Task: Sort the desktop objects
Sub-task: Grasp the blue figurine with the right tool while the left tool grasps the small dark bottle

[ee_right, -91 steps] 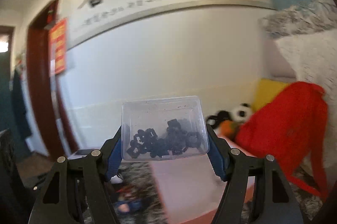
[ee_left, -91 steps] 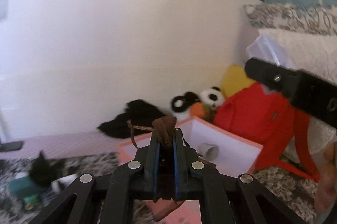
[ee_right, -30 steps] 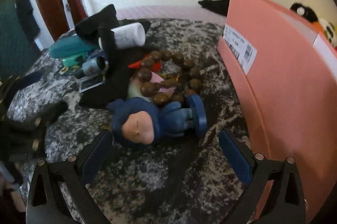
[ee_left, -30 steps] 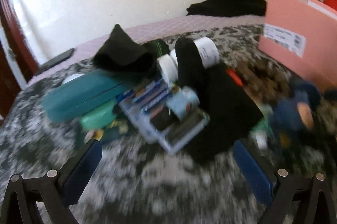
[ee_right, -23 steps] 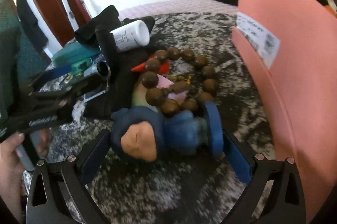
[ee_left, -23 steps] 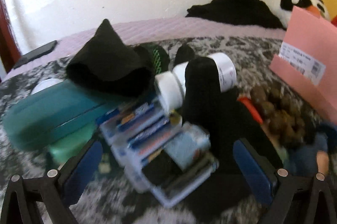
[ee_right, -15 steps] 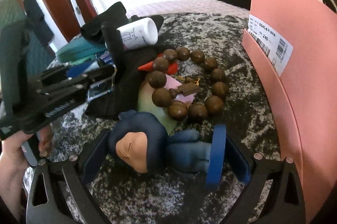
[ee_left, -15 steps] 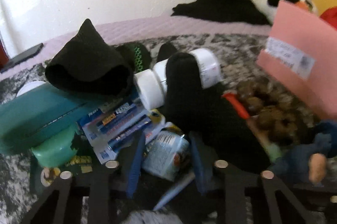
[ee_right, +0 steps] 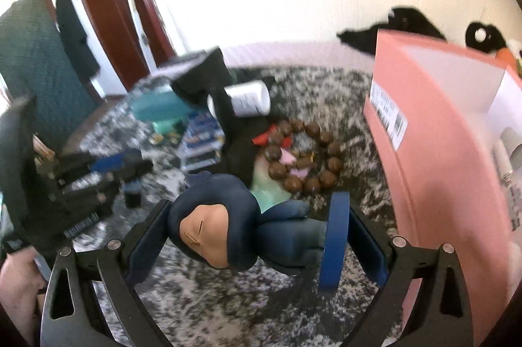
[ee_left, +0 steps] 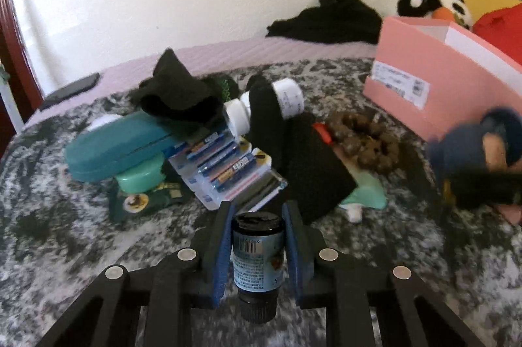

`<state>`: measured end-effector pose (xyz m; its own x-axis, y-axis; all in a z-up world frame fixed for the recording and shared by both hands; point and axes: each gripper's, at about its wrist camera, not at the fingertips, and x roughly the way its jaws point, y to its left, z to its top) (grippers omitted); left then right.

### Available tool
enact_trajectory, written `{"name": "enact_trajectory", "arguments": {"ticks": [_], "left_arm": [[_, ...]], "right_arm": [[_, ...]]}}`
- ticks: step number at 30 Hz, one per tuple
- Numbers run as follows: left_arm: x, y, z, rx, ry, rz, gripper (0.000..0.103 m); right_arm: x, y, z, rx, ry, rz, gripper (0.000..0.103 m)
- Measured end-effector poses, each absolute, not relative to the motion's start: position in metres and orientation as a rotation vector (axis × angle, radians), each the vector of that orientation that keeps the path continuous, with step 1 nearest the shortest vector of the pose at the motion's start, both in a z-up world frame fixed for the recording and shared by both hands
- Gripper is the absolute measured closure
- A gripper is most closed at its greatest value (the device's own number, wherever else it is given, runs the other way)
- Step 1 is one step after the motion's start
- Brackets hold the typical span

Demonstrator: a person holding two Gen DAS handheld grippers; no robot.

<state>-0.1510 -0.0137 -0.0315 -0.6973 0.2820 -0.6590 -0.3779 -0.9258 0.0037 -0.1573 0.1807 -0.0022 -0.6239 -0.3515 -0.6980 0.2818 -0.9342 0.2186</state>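
Blue-labelled small dark bottle (ee_left: 257,252) is clamped across its stiff, slippery body in the left tool (ee_left: 257,249), near the pink cardboard box (ee_left: 434,89). The right tool (ee_right: 257,236) grips the rigid dark-blue hooded figurine (ee_right: 235,226) from head to base, beside that box.

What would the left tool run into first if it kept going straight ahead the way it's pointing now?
Probably the clear battery pack, lying just beyond the small bottle that the left tool is clamping. The black cloth lies right beside it, and depth is hard to judge here.
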Motion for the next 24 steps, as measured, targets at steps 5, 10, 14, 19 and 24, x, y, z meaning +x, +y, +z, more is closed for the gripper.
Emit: {"name": "enact_trajectory", "arguments": {"ticks": [5, 10, 14, 19, 24], "left_arm": [[-0.118, -0.016, 0.024, -0.800, 0.110, 2.638, 0.079], [-0.088, -0.005, 0.083, -0.607, 0.037, 2.642, 0.079], [-0.063, 0.019, 0.120, -0.493, 0.006, 2.611, 0.079], [-0.046, 0.074, 0.140, -0.457, 0.048, 2.530, 0.079], [-0.046, 0.139, 0.149, -0.436, 0.111, 2.431, 0.079]], "right_arm": [[-0.127, 0.193, 0.047, 0.945, -0.206, -2.594, 0.002], [-0.089, 0.220, 0.100, 0.756, -0.314, -2.640, 0.002], [-0.056, 0.250, 0.138, 0.603, -0.351, -2.705, 0.002], [-0.017, 0.301, 0.175, 0.428, -0.366, -2.864, 0.002], [0.003, 0.360, 0.187, 0.359, -0.459, -2.970, 0.002]]}}
